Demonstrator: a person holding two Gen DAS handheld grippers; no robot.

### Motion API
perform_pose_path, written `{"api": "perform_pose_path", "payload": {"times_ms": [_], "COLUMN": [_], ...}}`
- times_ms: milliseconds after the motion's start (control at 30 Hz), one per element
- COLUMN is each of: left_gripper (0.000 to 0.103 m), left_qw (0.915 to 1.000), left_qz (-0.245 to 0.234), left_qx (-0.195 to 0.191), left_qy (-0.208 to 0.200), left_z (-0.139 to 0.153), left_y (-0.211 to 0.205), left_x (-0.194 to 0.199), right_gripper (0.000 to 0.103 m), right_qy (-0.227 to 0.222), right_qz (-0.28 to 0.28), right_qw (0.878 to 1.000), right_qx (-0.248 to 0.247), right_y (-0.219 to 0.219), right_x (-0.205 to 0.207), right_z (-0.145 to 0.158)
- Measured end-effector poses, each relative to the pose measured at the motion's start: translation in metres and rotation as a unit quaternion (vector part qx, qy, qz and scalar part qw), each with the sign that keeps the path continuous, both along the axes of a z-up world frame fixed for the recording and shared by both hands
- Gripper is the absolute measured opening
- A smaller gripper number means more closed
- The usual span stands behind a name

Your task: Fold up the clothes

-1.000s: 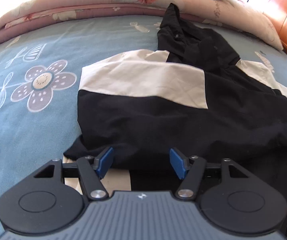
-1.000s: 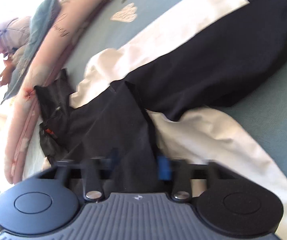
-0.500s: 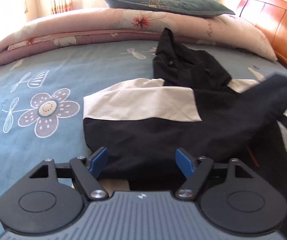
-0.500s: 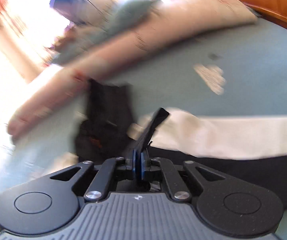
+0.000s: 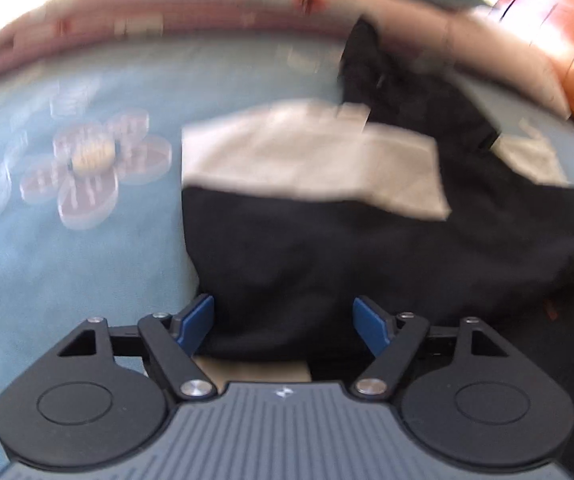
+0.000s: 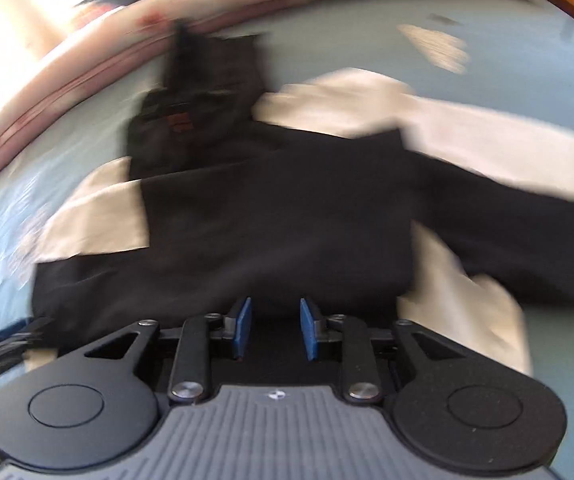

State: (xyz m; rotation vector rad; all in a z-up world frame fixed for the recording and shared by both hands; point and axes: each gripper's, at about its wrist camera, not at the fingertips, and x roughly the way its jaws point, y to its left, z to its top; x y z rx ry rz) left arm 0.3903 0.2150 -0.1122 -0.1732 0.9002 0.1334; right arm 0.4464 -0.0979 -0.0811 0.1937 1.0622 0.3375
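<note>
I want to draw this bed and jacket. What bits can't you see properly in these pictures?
- Flower print, left wrist view: smeared by motion blur.
- Jacket near hem, both views: hidden behind the left claw and right claw.
- Jacket's right side, left wrist view: cut off by the edge.
- Folded quilt, right wrist view: pattern blurred.
- Dark shape at the lower left, right wrist view: too blurred to name.

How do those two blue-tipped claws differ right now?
The left gripper stands wide open; the right gripper is only partly open, its jaws having just been opening. The left straddles the black-and-cream jacket's near edge; the right hangs over its dark middle. Neither pinches any cloth.
</note>
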Motion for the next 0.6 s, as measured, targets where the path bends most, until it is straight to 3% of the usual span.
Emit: {"api": "perform_pose_path", "payload": {"times_ms": [167, 267, 367, 600], "left_gripper": [0.078, 0.079, 0.080, 0.080], "left_qw": [0.9988, 0.9981, 0.9975, 0.9870], "left_qz": [0.009, 0.017, 0.015, 0.051], "left_qx": [-0.020, -0.046, -0.048, -0.130], "left_qy": [-0.043, -0.037, -0.049, -0.079], "left_z": [0.007, -0.003, -0.004, -0.004], "left_y": [0.007, 0.013, 0.013, 0.035], "left_x": [-0.017, -0.019, -0.020, -0.030], "right_gripper": [0.031, 0.031, 0.031, 0.038], "right_qy": [-0.041, -0.053, -0.071, -0.088], "right_qz": [0.121, 0.191, 0.271, 0.422], "right_qw": [0.992, 0.980, 0.960, 0.901], "right_qx": [0.012, 0.022, 0.008, -0.056], "right_y": [0.088, 0.144, 0.204, 0.322], "right_x": [0.046, 0.071, 0.095, 0.153], "right_z": [0.023, 0.030, 0.032, -0.005]}}
